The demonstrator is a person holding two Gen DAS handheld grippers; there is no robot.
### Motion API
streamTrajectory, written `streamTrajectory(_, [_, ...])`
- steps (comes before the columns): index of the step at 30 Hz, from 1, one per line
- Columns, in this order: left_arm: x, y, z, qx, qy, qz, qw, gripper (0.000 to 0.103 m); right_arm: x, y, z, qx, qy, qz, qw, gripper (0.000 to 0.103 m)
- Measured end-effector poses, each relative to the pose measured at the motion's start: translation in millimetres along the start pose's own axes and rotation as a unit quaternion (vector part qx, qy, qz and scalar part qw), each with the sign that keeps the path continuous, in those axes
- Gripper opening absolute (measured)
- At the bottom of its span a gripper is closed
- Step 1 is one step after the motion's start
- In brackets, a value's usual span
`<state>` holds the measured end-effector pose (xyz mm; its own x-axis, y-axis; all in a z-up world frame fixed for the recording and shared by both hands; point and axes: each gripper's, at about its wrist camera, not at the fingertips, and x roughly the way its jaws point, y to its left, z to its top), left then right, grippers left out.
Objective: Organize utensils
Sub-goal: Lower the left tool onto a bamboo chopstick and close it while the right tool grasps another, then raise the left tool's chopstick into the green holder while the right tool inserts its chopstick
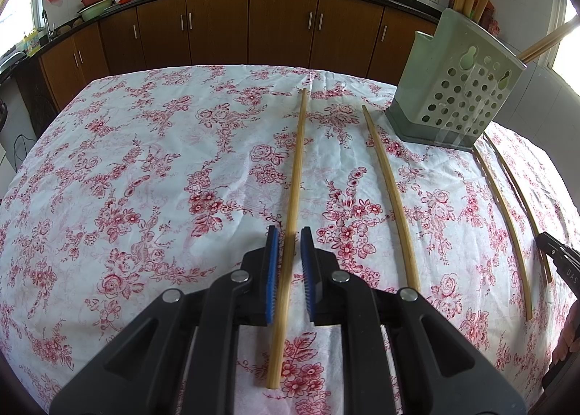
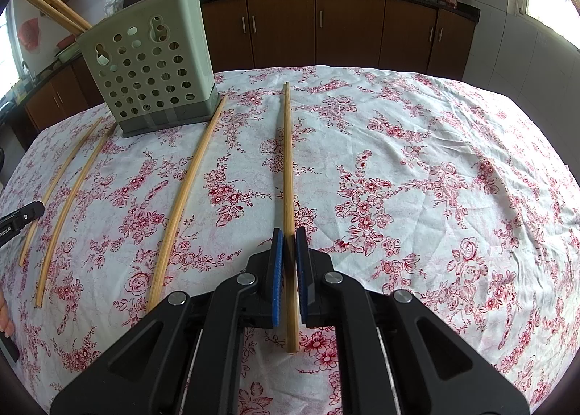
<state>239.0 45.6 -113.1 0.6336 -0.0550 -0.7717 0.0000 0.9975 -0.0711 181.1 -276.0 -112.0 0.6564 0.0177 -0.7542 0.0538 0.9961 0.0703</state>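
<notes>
My left gripper (image 1: 289, 233) sits low in its own view, fingers spread, with a clear gap on both sides of the chopstick (image 1: 294, 194) that runs between the blue pads (image 1: 272, 270). That stick lies flat on the floral tablecloth (image 1: 145, 179), pointing up the middle of the frame. To its right a second chopstick (image 1: 389, 190) lies on the cloth. Further right a third (image 1: 504, 219) and a fourth (image 1: 522, 197) lie near each other, both starting by the base of the green perforated holder (image 1: 456, 88) in the upper right. More chopsticks stand in that holder.

In the right wrist view, my right gripper (image 2: 289, 237) is bottom centre, its fingers drawn in narrow around the rightmost chopstick (image 2: 287, 161). The blue pads (image 2: 277, 270) sit right at its sides, but I cannot tell whether they actually press it. The stick lies along the cloth (image 2: 435, 179), its near end showing below the pads. The holder (image 2: 156, 63) stands upper left. The other three chopsticks fan out left of mine, and my left gripper's tip shows at the far left edge by the leftmost one.
</notes>
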Motion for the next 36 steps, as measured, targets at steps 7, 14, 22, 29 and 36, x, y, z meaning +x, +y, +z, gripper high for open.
streamTrajectory(7, [-2.5,-3.9,-2.3,0.026,0.005,-0.006,0.9996,0.020,-2.7,-3.1,-2.4,0.008,0.000,0.013,1.000,0.008])
streamTrajectory(14, [-12.0,-4.1,-16.0,0.046,0.004,0.002,0.9990,0.016,-6.6,-7.2,-9.8,0.013,0.000,0.021,1.000,0.008])
streamTrajectory(22, [-25.2,-8.2,-13.4,0.078,-0.007,0.000,0.9969,0.008,-28.3,-11.6,1.2,0.004,-0.040,0.008,0.999,0.008])
streamTrajectory(29, [-91.5,-6.7,23.4,0.064,-0.100,-0.022,0.9927,0.008,-81.1,-13.7,33.5,0.008,-0.135,0.002,0.991,0.008])
streamTrajectory(36, [-144.4,-13.2,72.2,0.045,-0.181,-0.038,0.9818,0.008,-114.7,-20.9,60.6,0.020,-0.195,0.011,0.980,0.008])
